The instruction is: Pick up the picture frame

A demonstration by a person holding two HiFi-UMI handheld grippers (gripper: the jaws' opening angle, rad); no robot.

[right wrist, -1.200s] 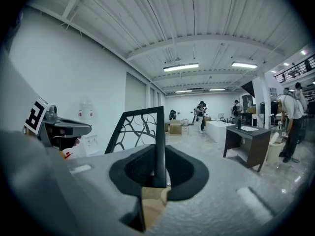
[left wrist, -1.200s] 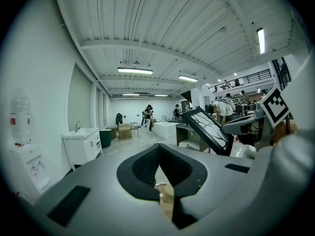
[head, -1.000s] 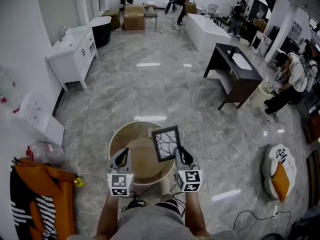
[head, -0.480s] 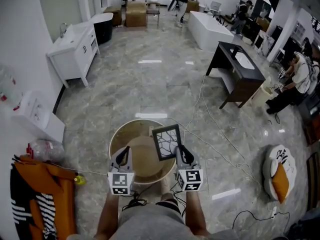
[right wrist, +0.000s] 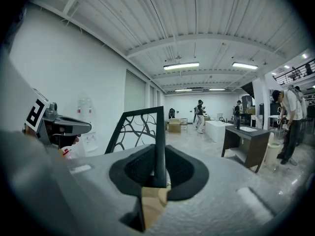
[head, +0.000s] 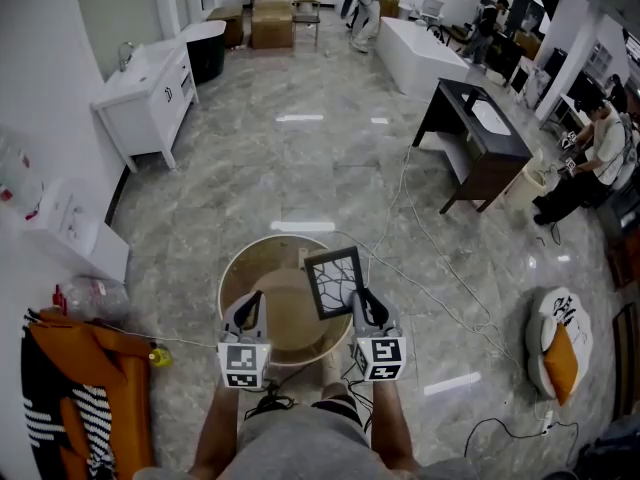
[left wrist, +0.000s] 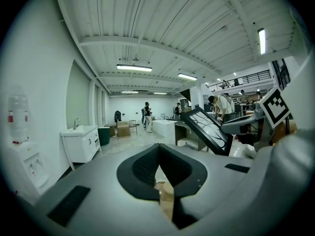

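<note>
Figure: a grey marble floor [head: 300, 168] carried a round wooden table [head: 248, 264], a white vanity [head: 150, 98], a dark vanity [head: 500, 156], a white bathtub [head: 420, 60], cardboard boxes [head: 270, 26], a floor cushion [head: 555, 340] and an orange striped cloth [head: 90, 398].

No legible text, numbers or brand names in any view. Closest thing is the black-and-white square marker codes on the cube [head: 241, 365] of the left gripper [head: 251, 300] and the cube [head: 380, 358] of the right gripper [head: 361, 300]: patterns, not characters. Cushion [head: 555, 333] right of the right gripper has black print, too small to read.
</note>
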